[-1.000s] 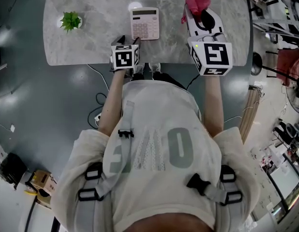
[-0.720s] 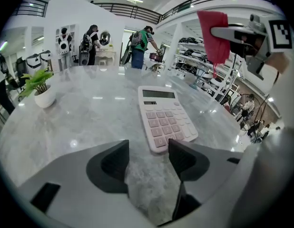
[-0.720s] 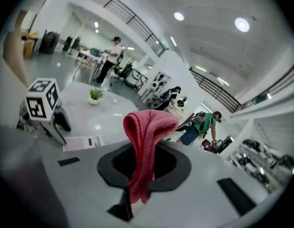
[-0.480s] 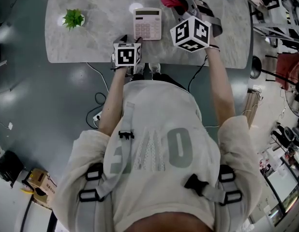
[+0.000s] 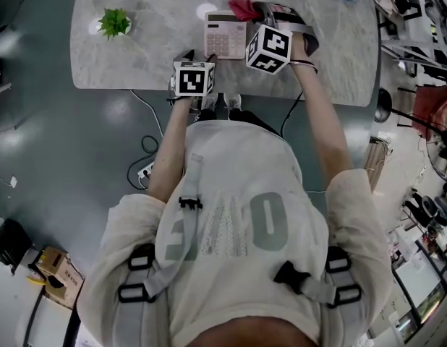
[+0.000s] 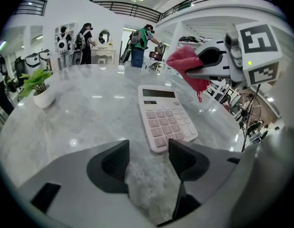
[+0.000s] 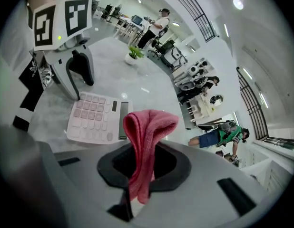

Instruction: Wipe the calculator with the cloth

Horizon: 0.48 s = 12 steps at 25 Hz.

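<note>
A pale pink calculator (image 5: 225,36) lies flat on the marble table (image 5: 137,60), also seen in the left gripper view (image 6: 165,118) and the right gripper view (image 7: 94,118). My right gripper (image 5: 254,9) is shut on a red cloth (image 5: 243,7), which hangs over the calculator's far right corner. The folded cloth (image 7: 147,141) sticks out between that gripper's jaws (image 7: 144,163). My left gripper (image 5: 199,56) stands open with nothing between its fingers (image 6: 148,151), just in front of the calculator's near edge. The cloth (image 6: 187,68) hovers above the calculator, not touching it.
A small potted plant (image 5: 113,22) stands at the table's far left, away from both grippers. The table's near edge runs just under my left gripper. Several people stand in the background beyond the table (image 6: 142,46).
My right gripper has swung left and down with the cloth, rolling as it went, from the table's right side to the calculator's far right corner. The left gripper has stayed still.
</note>
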{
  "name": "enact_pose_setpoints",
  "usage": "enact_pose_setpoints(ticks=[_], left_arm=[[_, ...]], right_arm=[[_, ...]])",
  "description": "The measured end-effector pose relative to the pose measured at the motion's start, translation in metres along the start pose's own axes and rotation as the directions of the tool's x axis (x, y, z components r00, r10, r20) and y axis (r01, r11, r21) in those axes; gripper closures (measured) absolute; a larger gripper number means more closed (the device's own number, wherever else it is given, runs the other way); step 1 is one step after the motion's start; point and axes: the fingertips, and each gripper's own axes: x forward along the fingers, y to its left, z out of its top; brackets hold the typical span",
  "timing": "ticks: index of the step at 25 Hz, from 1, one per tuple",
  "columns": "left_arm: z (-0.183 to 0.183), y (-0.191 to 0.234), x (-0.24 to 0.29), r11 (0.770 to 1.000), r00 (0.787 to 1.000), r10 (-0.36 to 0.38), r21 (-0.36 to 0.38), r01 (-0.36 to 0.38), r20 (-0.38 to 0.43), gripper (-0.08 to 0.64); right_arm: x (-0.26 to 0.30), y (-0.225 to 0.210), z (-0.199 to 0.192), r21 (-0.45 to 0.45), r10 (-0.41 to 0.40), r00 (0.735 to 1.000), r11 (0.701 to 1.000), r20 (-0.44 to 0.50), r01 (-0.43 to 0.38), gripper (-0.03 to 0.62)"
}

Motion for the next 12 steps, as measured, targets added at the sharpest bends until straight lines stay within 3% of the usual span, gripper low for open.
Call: enact_pose_setpoints(ticks=[12], left_arm=[[0.001, 0.002, 0.000, 1.000, 0.999, 0.002, -0.001, -0.002, -0.046, 0.307]], right_arm=[[0.037, 0.028, 0.007, -0.075, 0.089, 0.994, 0.993, -0.062, -0.094, 0.537]])
